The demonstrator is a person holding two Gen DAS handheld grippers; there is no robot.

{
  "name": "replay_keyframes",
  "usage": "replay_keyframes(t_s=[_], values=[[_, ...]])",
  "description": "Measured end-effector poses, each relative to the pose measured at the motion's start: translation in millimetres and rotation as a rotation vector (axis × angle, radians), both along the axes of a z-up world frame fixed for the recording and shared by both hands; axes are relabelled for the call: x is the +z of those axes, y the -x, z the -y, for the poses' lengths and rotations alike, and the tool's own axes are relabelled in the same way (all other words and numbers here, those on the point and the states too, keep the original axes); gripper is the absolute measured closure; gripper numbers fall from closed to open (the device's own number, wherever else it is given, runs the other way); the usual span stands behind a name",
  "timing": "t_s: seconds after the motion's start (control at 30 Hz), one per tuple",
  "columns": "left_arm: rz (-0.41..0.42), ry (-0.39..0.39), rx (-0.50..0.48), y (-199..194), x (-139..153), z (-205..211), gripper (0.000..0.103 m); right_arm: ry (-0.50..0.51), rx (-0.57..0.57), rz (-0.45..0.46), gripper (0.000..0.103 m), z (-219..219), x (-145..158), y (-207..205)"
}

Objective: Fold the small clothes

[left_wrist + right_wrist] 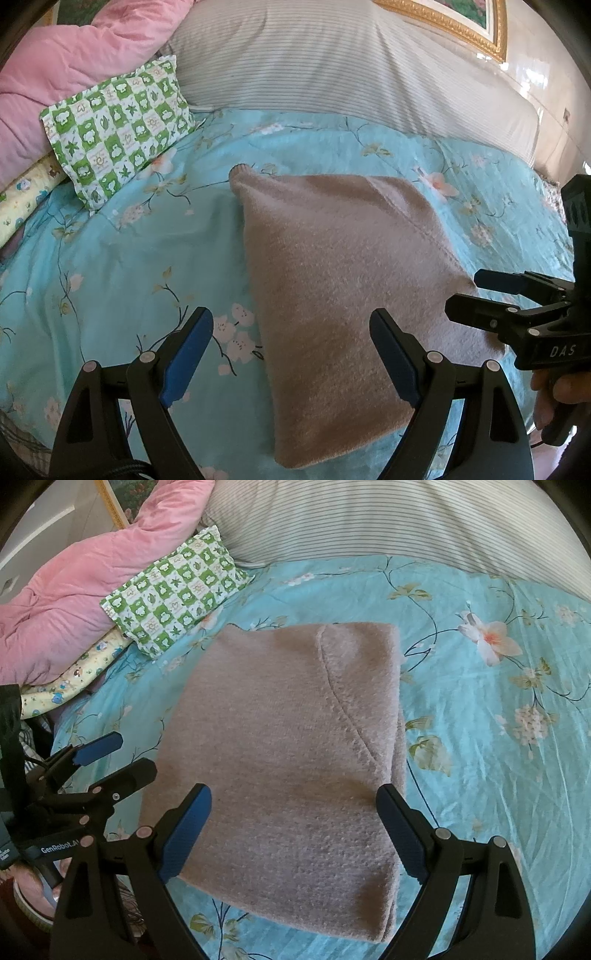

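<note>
The left gripper (291,354) hovers with jaws spread wide and empty above the near left edge of the folded pinkish-beige knit garment (291,775), which lies flat on the turquoise floral bedsheet (498,738). The right gripper (293,836) hangs over the garment's near edge, jaws likewise spread, gripping nothing
</note>
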State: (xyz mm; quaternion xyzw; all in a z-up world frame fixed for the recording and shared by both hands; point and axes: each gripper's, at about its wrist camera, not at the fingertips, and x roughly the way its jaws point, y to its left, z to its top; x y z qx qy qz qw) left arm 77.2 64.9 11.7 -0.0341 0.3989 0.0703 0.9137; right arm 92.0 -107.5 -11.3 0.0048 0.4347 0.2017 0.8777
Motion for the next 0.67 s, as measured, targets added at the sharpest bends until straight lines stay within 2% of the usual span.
replay_keyframes(t_s=[0.67], values=[[0.000, 0.003, 0.012, 4.6, 1.4, -4.6, 0.016, 0.000, 0.002, 0.002, 0.012, 0.9, 1.9, 1.2]])
